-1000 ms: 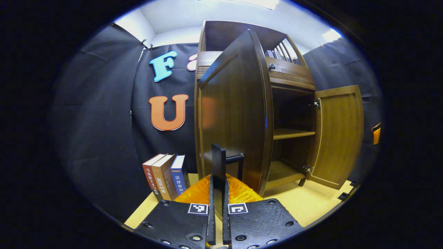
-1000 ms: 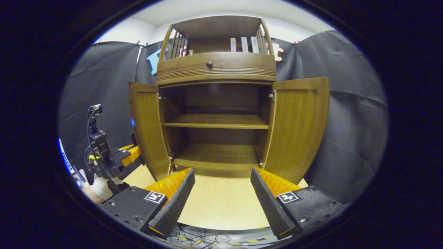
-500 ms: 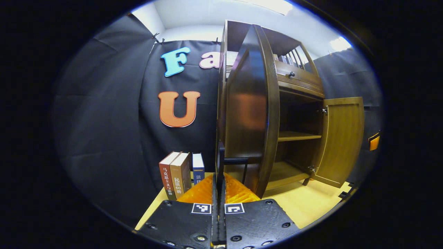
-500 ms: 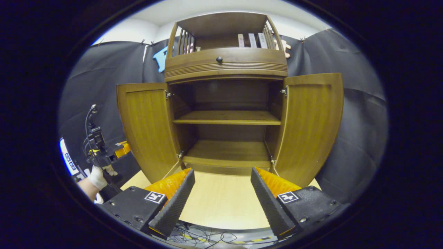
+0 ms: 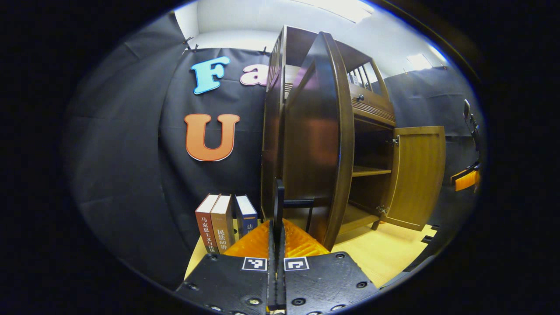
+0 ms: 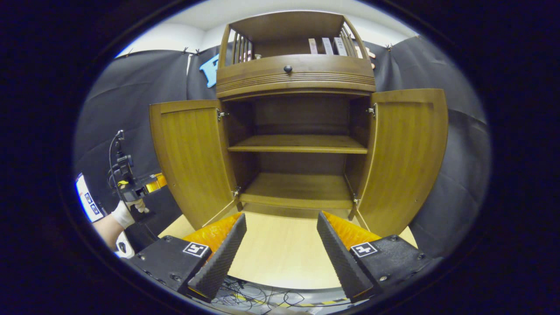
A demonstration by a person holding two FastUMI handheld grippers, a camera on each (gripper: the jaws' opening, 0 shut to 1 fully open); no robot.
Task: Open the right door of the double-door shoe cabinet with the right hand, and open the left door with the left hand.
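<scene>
Your left gripper (image 5: 276, 262): fingers pressed together, handle (image 5: 297, 210) partly hidden | right gripper (image 6: 280, 245): spread, empty | both doors (image 6: 192, 153) open

The left gripper view sits close beside the shoe cabinet (image 5: 332, 144), facing its left side. The right gripper view faces the shoe cabinet's open front squarely, farther back.

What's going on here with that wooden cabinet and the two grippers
A person is opening a double-door shoe cabinet with a handheld gripper in each hand. Both doors stand swung wide, showing bare shelves. The left gripper is shut on the handle of the left door, held out to the side. The right gripper is open and apart from the right door, facing the cabinet over the light wooden floor.
</scene>
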